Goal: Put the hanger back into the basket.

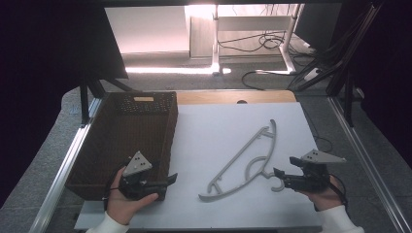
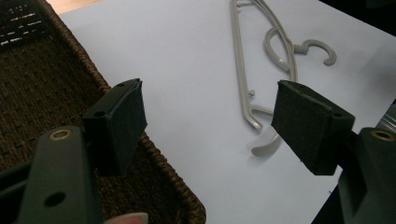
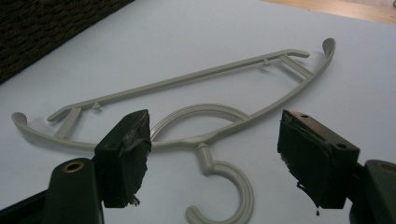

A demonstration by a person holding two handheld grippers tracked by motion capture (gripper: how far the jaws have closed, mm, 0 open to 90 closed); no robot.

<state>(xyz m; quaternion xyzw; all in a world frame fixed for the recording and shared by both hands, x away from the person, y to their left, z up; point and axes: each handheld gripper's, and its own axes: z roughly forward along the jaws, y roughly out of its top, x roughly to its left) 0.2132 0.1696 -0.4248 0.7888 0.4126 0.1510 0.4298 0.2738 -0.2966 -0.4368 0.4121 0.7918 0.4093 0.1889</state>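
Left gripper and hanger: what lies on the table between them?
Nothing: in the high view, bare white sheet runs from the left gripper, beside the basket, to the hanger.

The high view looks forward and down from above the person's side, taking in the whole white table [image 1: 233,126] with the grey hanger [image 1: 245,160] near its middle. The left gripper view sits low and close over the near corner of the brown basket [image 2: 42,93], facing across the table toward the hanger [image 2: 261,60]. The right gripper view is closer still, just before the hanger's hook [image 3: 229,191], facing its arch. All three views share the hanger.
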